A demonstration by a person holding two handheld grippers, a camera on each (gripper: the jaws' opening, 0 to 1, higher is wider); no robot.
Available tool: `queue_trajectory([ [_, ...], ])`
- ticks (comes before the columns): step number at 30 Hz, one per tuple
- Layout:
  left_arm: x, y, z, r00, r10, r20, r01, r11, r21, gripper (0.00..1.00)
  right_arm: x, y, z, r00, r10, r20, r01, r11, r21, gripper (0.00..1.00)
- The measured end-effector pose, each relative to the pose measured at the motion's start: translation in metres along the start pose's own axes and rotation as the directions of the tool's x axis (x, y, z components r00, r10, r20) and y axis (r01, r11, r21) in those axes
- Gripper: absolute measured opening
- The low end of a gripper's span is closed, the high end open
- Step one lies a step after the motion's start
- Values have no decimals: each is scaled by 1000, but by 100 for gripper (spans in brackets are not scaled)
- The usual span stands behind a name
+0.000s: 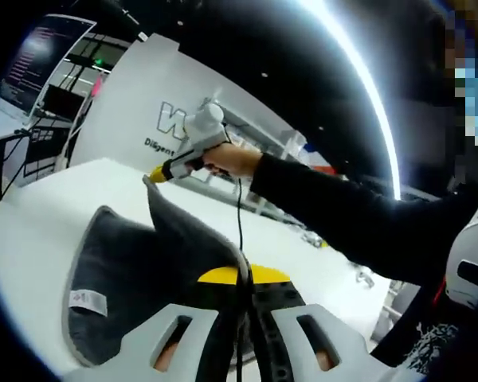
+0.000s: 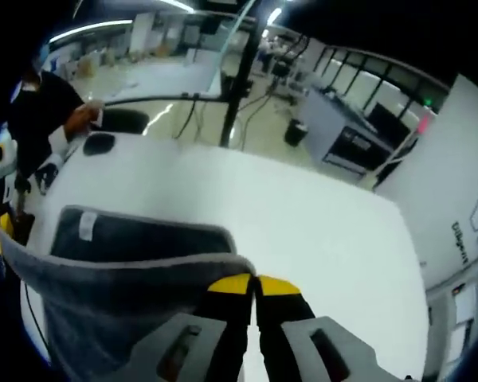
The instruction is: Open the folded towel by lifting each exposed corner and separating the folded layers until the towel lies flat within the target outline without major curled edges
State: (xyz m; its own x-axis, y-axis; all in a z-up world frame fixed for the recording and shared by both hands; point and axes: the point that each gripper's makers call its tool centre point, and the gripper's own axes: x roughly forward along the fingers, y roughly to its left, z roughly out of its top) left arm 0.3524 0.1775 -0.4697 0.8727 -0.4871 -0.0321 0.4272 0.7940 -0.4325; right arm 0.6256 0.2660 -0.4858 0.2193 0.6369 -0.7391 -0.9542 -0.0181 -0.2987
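Note:
A dark grey towel (image 1: 135, 270) with a pale hem and a white tag (image 1: 88, 301) rests on the white table (image 1: 48, 207). One layer of it is raised. My left gripper (image 1: 243, 276), with yellow tips, is shut on the towel's near edge. My right gripper (image 1: 155, 175), held by a hand in a dark sleeve, pinches the raised far corner. In the right gripper view my right gripper (image 2: 255, 285) is shut on the towel's hem (image 2: 135, 267). The hem stretches left to the left gripper (image 2: 1, 231). Under it the lower layer (image 2: 143, 239) lies flat.
The table (image 2: 319, 223) runs wide and bare beyond the towel. A black object (image 2: 99, 143) and a person's hand sit at its far corner. A dark pole (image 2: 235, 87) rises behind it. A white wall with lettering (image 1: 135, 103) and racks stand beyond.

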Motion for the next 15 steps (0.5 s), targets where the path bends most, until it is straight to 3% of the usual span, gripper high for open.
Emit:
queue_trajectory([
  [15,21,-36,7,995,-97,-4,97,995,34,0,-26,-1,-15,999,-37,22,36,999,34,0],
])
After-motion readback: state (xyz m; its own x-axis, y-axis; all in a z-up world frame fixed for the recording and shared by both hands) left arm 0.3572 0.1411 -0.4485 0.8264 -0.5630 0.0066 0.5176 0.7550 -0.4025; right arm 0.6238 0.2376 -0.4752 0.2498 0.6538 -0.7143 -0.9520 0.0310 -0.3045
